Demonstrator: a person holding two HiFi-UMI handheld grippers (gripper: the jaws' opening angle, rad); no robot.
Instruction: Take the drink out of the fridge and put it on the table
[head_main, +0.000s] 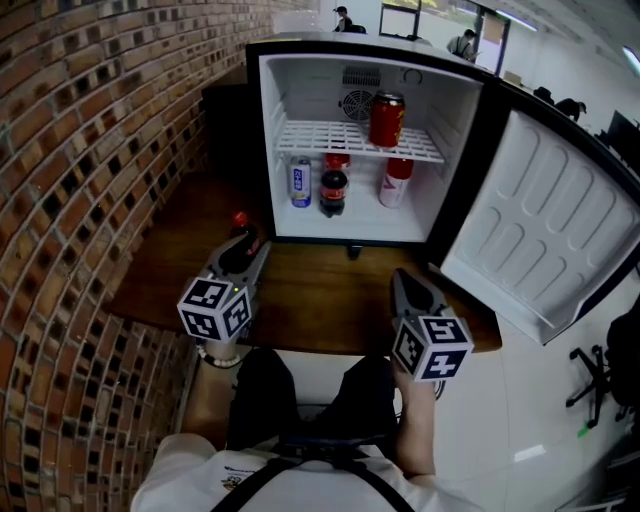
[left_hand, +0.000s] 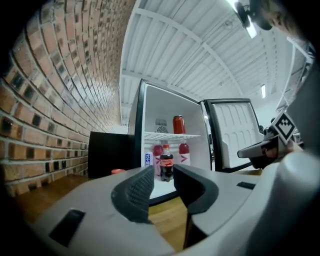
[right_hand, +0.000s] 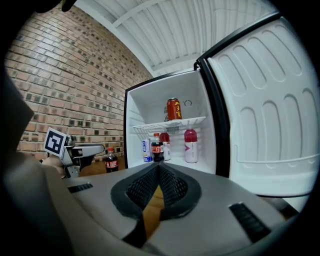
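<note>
We hold our left gripper (left_hand: 163, 176) slightly open, nothing between its pads; our right gripper (right_hand: 158, 169) is pinched closed and empty. One cola bottle (right_hand: 111, 161) stands on the table (head_main: 320, 295) beside the left gripper; more drinks stand inside the open fridge (head_main: 310, 95).

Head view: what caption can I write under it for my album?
A left tool and right tool hover above a wooden table facing an open mini fridge holding drinks.

A brick wall (head_main: 90, 150) of red and dark bricks runs along the left, with a wooden table (head_main: 300, 300) against it. The floor (head_main: 540, 400) is pale and glossy. Overhead, a white ribbed ceiling (left_hand: 190, 55) carries strip lights (left_hand: 262, 91). At the right edge stands what may be a black office chair (head_main: 595, 375).
</note>
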